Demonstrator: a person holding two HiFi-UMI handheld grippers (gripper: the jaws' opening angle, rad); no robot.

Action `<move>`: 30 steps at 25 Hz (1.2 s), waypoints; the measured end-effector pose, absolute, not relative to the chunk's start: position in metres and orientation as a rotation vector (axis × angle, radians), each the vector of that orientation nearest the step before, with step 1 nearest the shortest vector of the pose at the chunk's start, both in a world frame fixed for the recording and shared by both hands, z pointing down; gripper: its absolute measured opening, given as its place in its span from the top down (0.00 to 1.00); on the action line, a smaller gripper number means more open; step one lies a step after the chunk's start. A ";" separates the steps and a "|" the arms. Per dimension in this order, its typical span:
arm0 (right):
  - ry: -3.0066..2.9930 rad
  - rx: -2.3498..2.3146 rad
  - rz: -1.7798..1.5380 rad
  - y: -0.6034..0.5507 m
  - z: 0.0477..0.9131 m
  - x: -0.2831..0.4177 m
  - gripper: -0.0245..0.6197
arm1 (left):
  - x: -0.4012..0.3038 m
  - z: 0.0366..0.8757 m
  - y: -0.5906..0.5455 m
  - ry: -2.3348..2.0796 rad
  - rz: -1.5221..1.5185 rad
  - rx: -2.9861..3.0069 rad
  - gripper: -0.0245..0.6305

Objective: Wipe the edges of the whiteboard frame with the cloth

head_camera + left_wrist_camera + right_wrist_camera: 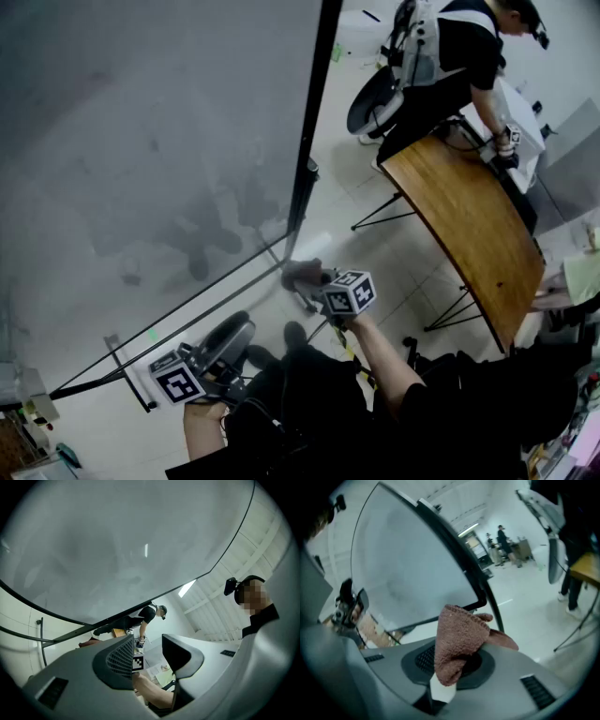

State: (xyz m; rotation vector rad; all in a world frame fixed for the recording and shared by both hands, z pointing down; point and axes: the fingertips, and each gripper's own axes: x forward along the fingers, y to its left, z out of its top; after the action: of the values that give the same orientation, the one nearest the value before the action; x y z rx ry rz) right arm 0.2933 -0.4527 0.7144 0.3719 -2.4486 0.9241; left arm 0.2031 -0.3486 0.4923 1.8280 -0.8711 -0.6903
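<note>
Near frame (314, 103), cloth (457, 639) in right gripper's (309, 286) closed jaws, perhaps touching; left gripper's (147, 645) apart.

Pale tiled floor (394, 281) across the centre of the head view. At right, a curved wooden surface (469, 225) on thin black legs (380, 214), a person (464, 52) bent over its far end. Right of centre in the left gripper view, a bright ceiling light strip (187, 588).
</note>
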 end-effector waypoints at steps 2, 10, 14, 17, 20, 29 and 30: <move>-2.351 0.176 0.547 -0.429 0.734 0.280 0.84 | 0.190 0.496 -0.342 -0.886 -0.692 1.817 0.68; -2.315 0.246 0.347 -0.477 0.747 0.252 0.84 | 0.174 0.499 -0.342 -0.990 -0.703 1.765 0.68; -2.364 0.383 0.551 -0.517 0.760 0.253 0.84 | 0.178 0.503 -0.361 -1.053 -0.700 1.729 0.68; -2.395 0.353 0.520 -0.530 0.768 0.252 0.84 | 0.196 0.513 -0.372 -1.065 -0.699 1.683 0.68; -2.429 0.300 0.279 -0.539 0.768 0.246 0.84 | 0.212 0.531 -0.377 -1.089 -0.687 1.632 0.68; -2.318 0.490 1.643 -0.548 0.784 0.230 0.84 | 0.215 0.542 -0.381 -1.185 -0.733 1.542 0.68; -2.165 0.525 1.963 -0.550 0.789 0.233 0.84 | 0.214 0.541 -0.381 -1.187 -0.744 1.540 0.68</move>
State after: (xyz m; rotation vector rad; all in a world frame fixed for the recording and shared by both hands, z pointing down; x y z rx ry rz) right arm 0.2335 -0.5498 0.7894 0.5251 -2.1646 1.9629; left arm 0.2137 -0.3810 0.5409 1.5399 -1.1866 -0.7445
